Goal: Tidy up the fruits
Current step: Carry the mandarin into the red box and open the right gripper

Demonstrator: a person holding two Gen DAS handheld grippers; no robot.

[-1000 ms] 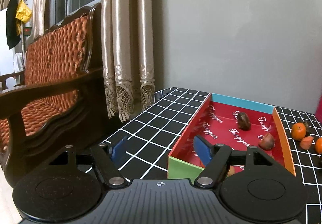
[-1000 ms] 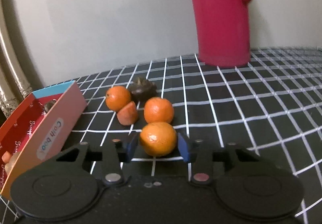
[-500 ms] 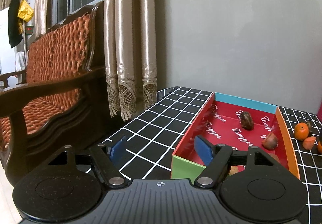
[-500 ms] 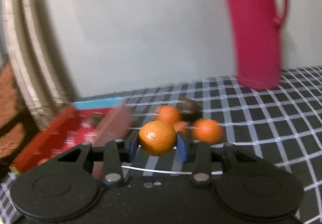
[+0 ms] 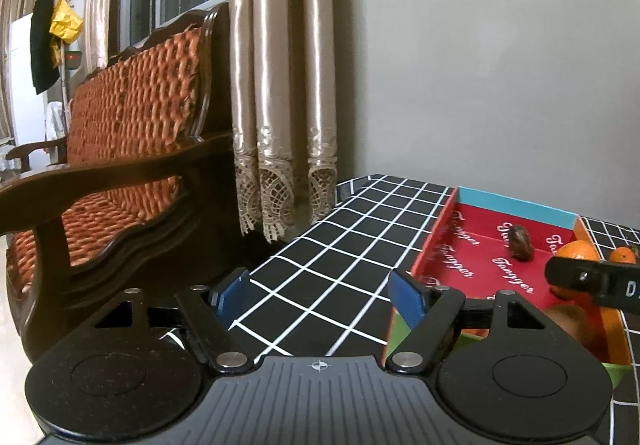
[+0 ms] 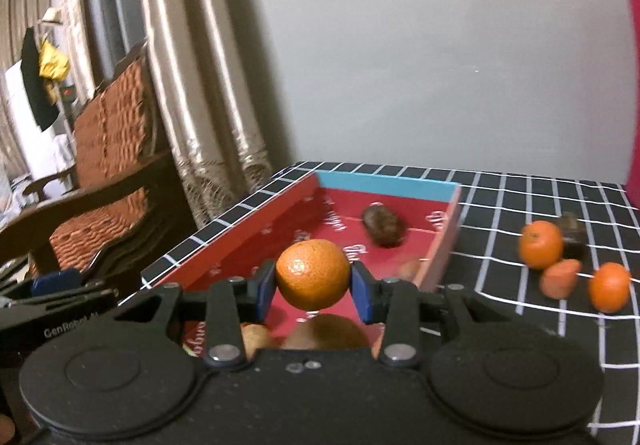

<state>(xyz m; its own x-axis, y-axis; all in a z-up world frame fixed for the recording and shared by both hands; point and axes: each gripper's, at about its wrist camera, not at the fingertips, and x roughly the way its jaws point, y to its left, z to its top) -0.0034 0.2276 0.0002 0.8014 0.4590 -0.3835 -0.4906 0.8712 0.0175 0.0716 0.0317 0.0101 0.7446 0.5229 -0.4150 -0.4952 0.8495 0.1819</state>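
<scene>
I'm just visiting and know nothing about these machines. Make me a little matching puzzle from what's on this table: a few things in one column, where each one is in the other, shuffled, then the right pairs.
Things:
1. held mandarin
2. dark brown fruit
3. orange wedge
4. left gripper

Places or states:
A. lying on the checkered tablecloth, outside the box
B. open, with nothing between its pads
C. clamped between the right gripper pads, above the red box
D. lying inside the red box, towards its blue end

Pairs: 1-C, 2-D, 3-A, 4-B
</scene>
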